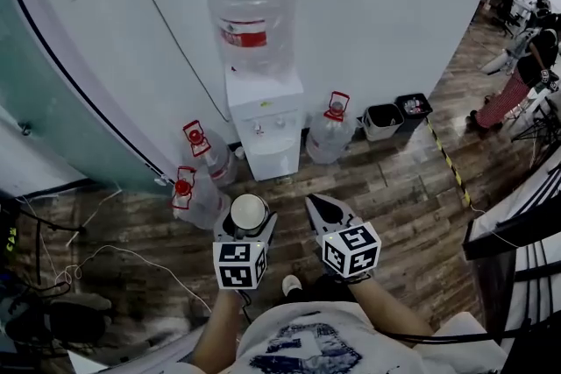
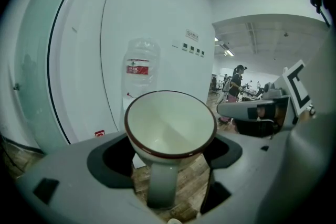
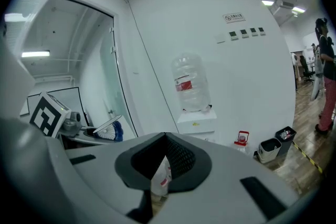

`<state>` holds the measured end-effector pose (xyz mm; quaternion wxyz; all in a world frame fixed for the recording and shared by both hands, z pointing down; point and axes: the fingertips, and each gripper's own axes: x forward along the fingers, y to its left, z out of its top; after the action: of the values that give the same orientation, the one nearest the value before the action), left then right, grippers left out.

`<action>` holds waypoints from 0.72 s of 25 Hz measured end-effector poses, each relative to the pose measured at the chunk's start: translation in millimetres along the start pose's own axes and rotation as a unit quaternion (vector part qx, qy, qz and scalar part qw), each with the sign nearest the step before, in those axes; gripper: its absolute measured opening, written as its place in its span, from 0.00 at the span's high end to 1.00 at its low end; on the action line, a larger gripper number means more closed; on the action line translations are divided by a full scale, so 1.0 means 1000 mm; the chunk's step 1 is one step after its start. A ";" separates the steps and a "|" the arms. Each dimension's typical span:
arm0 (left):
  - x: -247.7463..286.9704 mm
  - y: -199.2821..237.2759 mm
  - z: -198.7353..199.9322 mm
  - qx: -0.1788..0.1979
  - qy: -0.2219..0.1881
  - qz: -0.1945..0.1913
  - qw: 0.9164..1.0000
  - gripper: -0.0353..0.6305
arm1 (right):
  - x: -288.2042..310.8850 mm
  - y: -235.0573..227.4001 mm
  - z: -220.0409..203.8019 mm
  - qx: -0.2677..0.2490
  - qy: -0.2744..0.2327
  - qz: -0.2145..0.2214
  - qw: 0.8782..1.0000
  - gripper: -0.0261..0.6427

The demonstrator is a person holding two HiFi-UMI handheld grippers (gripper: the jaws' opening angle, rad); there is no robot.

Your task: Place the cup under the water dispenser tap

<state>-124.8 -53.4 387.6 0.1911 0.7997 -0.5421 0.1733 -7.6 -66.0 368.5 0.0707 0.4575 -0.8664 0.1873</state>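
L gripper (image 2: 169,157): my jaws clamp white cup (image 2: 169,124). R gripper (image 3: 166,140): jaws together, empty. Dispenser bottle (image 1: 252,4): red label, illegible.

The person wears a white short-sleeved T-shirt (image 1: 307,337) with a dark blue graphic on the chest, and one white shoe (image 1: 291,284). The left gripper (image 1: 248,222) and the right gripper (image 1: 317,208) have smooth grey bodies with black textured linings inside the jaws, and each carries a white marker cube (image 1: 239,264) printed with black squares. A thin black cable (image 1: 438,335) runs beside the right arm.
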 end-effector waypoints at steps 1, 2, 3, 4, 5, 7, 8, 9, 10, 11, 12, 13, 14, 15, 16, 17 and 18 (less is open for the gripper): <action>0.005 0.004 0.002 -0.002 0.001 -0.001 1.000 0.31 | 0.005 -0.002 0.001 -0.001 0.003 -0.001 1.000 0.93; 0.010 0.007 0.004 -0.003 0.003 -0.002 1.000 0.31 | 0.011 -0.005 0.003 -0.001 0.005 -0.002 1.000 0.93; 0.017 0.011 0.006 -0.003 0.004 -0.003 1.000 0.31 | 0.018 -0.009 0.004 -0.002 0.007 -0.003 1.000 0.93; 0.023 0.013 0.007 -0.002 0.005 -0.003 1.000 0.31 | 0.024 -0.013 0.004 -0.003 0.008 -0.004 1.000 0.93; 0.031 0.014 0.006 0.000 0.007 -0.004 1.000 0.31 | 0.029 -0.018 0.002 -0.003 0.009 -0.005 1.000 0.93; 0.046 0.016 0.002 0.001 0.014 -0.005 1.000 0.31 | 0.040 -0.030 -0.003 0.000 0.013 -0.007 1.000 0.93; 0.054 0.017 0.001 0.001 0.018 -0.006 1.000 0.31 | 0.046 -0.037 -0.005 0.003 0.016 -0.007 1.000 0.93; 0.062 0.019 0.000 0.000 0.022 -0.005 1.000 0.31 | 0.052 -0.043 -0.007 0.006 0.019 -0.006 1.000 0.93; 0.070 0.021 -0.001 -0.001 0.025 -0.005 1.000 0.31 | 0.060 -0.049 -0.009 0.008 0.023 -0.005 1.000 0.93; 0.078 0.024 -0.002 -0.002 0.028 -0.004 1.000 0.31 | 0.067 -0.055 -0.011 0.010 0.027 -0.004 1.000 0.93; 0.088 0.027 -0.003 -0.002 0.031 -0.003 1.000 0.31 | 0.076 -0.061 -0.013 0.012 0.030 -0.003 0.999 0.93; 0.098 0.031 -0.004 -0.002 0.034 -0.002 0.999 0.31 | 0.086 -0.067 -0.016 0.014 0.033 -0.002 0.999 0.93; 0.109 0.036 -0.005 -0.002 0.037 -0.001 0.999 0.31 | 0.095 -0.074 -0.018 0.015 0.036 -0.001 0.999 0.93; 0.121 0.040 -0.006 -0.002 0.040 0.000 0.999 0.31 | 0.106 -0.081 -0.020 0.016 0.039 0.000 0.999 0.93; 0.133 0.044 -0.007 -0.002 0.043 0.002 0.999 0.31 | 0.116 -0.088 -0.021 0.014 0.040 0.001 0.999 0.93; 0.145 0.048 -0.008 -0.002 0.045 0.004 0.999 0.31 | 0.127 -0.096 -0.022 0.012 0.042 0.003 0.999 0.93; 0.157 0.053 -0.009 -0.001 0.048 0.007 0.999 0.31 | 0.138 -0.103 -0.024 0.010 0.044 0.005 0.999 0.93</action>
<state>-119.1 -192.6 478.1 0.2168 0.7864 -0.5381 0.2120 -3.4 -215.1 457.9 0.1032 0.4448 -0.8630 0.2162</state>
